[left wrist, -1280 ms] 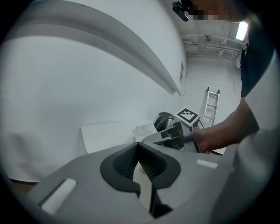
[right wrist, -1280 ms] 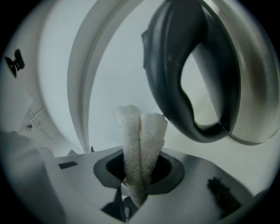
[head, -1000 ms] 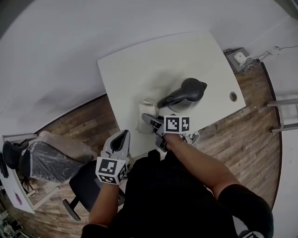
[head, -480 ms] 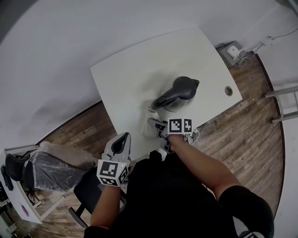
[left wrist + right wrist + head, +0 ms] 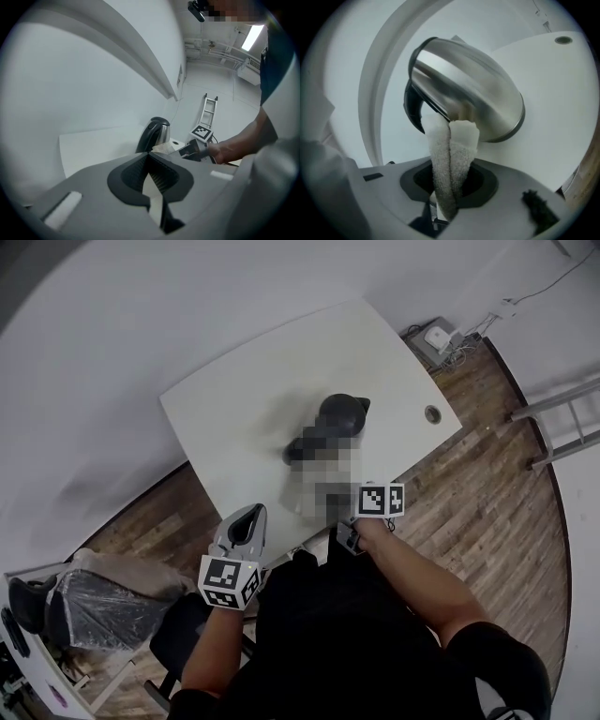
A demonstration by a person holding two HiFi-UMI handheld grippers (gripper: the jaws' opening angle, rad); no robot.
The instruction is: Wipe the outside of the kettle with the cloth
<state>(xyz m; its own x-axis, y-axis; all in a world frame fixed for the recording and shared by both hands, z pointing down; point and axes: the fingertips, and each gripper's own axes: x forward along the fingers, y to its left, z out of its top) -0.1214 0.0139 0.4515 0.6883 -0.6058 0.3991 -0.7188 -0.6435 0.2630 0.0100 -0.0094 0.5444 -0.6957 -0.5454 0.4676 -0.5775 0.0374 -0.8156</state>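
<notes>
White cloth point(image 5: 450, 145) clamped in right gripper point(image 5: 449, 185), against steel kettle point(image 5: 468, 89); left gripper point(image 5: 151, 164) closed, empty

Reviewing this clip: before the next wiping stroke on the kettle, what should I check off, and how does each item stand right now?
1. Cloth clamped in the right gripper: ok, it is folded and pinched between the jaws.
2. Cloth aimed at the kettle: ok, it points at the steel body.
3. Cloth touching the steel: cannot tell.
4. Kettle upright on the table: ok, going by the left gripper view.
5. Left gripper steadying the kettle: not ok, its jaws are together, empty and short of it.
</notes>
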